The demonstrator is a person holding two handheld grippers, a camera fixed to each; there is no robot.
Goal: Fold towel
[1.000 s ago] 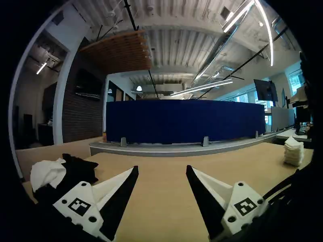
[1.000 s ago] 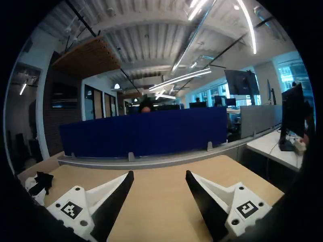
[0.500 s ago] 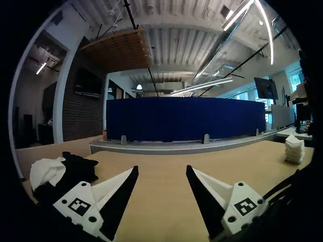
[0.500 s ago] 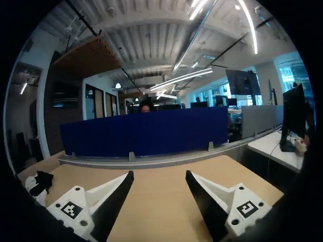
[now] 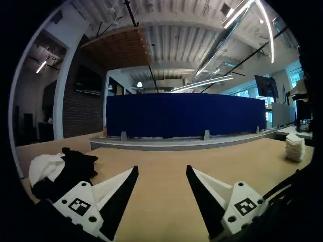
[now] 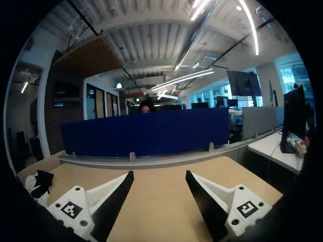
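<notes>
A heap of crumpled white and black towels (image 5: 60, 169) lies on the wooden table (image 5: 169, 169) at the left, just beyond my left gripper's left finger. The left gripper (image 5: 161, 177) is open with nothing between its fingers. At the table's right edge stands a stack of folded white towels (image 5: 294, 147). In the right gripper view the same black and white heap (image 6: 38, 181) sits at the far left of the table (image 6: 161, 189). My right gripper (image 6: 159, 181) hovers open over bare wood.
A blue divider panel (image 5: 181, 121) on a grey rail closes the far side of the table. Beyond it a person's head (image 6: 146, 107) shows. A white desk with a monitor (image 6: 292, 117) stands to the right.
Both views have tilted slightly upward, so the table and towels sit a little lower in the frames. The grippers stay open.
</notes>
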